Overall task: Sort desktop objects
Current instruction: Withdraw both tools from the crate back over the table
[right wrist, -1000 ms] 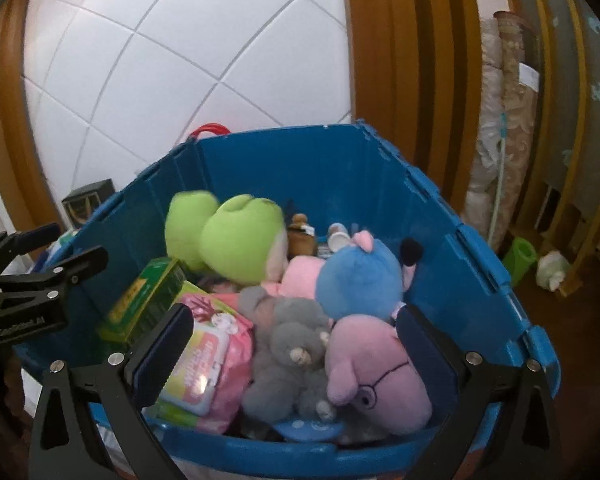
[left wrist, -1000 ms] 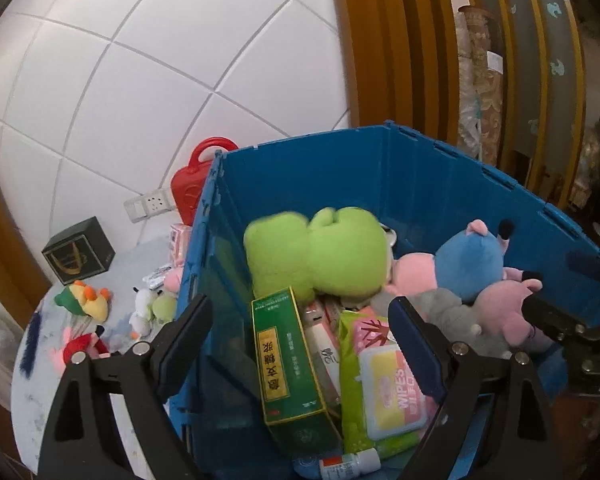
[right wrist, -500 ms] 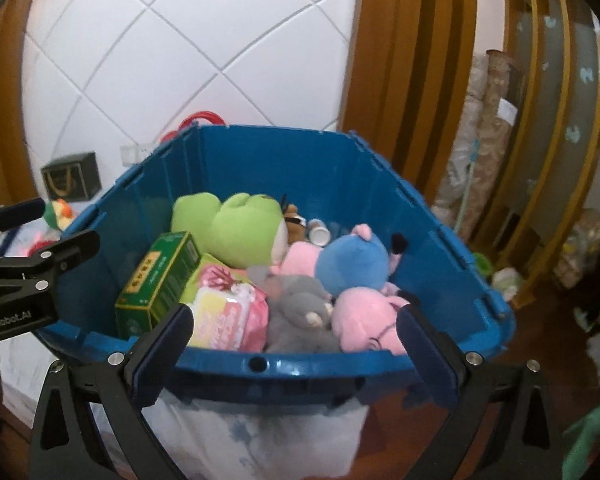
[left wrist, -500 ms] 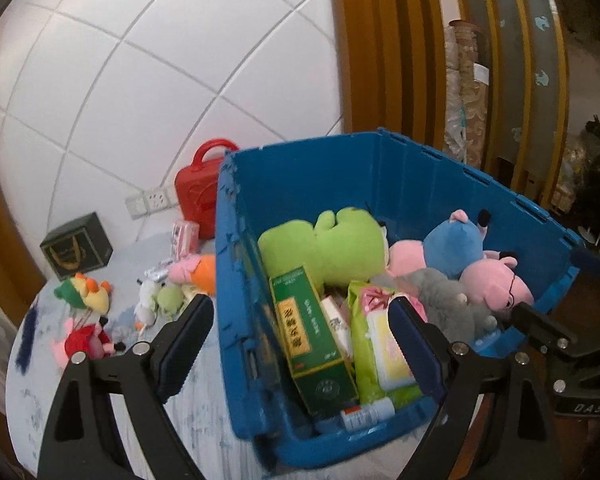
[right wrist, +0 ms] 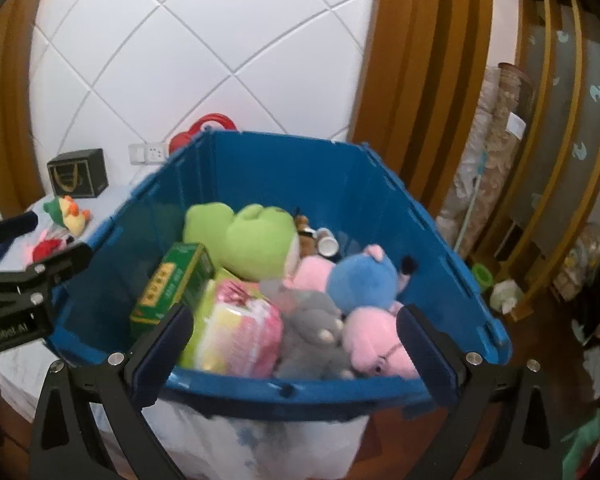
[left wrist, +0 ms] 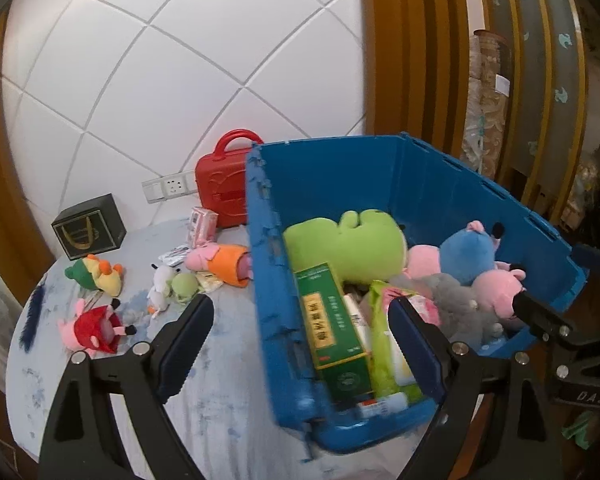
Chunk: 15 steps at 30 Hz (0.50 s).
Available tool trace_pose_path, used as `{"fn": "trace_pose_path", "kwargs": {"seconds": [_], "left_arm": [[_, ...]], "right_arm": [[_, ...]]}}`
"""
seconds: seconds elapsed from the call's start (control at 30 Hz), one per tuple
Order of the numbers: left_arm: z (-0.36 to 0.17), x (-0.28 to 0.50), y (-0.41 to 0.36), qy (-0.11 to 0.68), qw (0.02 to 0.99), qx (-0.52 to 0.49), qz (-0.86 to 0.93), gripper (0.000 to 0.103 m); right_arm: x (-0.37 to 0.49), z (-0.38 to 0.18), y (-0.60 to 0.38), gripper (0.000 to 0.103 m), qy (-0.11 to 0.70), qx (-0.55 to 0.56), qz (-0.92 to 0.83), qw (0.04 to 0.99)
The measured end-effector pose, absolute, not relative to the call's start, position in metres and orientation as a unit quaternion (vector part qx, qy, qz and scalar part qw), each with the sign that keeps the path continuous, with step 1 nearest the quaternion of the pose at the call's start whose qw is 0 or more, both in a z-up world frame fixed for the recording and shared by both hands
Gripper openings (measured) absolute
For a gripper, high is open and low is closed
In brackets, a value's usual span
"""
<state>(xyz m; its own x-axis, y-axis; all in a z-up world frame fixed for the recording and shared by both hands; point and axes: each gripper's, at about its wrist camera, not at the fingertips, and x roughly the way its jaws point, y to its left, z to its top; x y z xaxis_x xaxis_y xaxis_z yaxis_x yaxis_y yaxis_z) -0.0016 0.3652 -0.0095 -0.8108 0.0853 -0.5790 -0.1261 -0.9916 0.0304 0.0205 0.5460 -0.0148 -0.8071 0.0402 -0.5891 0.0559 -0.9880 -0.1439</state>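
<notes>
A blue crate (left wrist: 332, 184) (right wrist: 284, 184) stands on the right of a round table (left wrist: 228, 408). It holds a green plush frog (left wrist: 352, 240) (right wrist: 256, 240), a green box (left wrist: 332, 328) (right wrist: 172, 284), a wipes pack (right wrist: 240, 328), and blue (left wrist: 466, 254), grey (right wrist: 312, 324) and pink (right wrist: 380, 344) plush toys. My left gripper (left wrist: 300, 344) is open and empty above the crate's near left corner. My right gripper (right wrist: 296, 352) is open and empty above the crate's near rim.
Left of the crate lie an orange-pink plush (left wrist: 220, 262), a white-green plush (left wrist: 172, 284), a red-pink plush (left wrist: 94, 326) and a green-yellow plush (left wrist: 96, 274). A red case (left wrist: 220, 188) and a black box (left wrist: 88, 226) stand by the tiled wall. Floor clutter lies at right (right wrist: 500, 288).
Both grippers have pulled back and up from the crate. The crate now looks smaller, and more of the table and its toys shows in the left wrist view.
</notes>
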Motion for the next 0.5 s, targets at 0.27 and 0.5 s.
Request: {"fn": "trace_pose_path", "kwargs": {"seconds": [0.27,0.5], "left_arm": [[0.013,-0.025,0.278,0.037,0.054,-0.279,0.958,0.089],[0.016,-0.058,0.186,0.054,0.044,-0.287,0.955,0.089]], "right_arm": [[-0.008,0.000,0.461,0.103,0.078,0.298,-0.951,0.009],[-0.040,0.008,0.368,0.103,0.052,0.296,-0.954,0.011]]}}
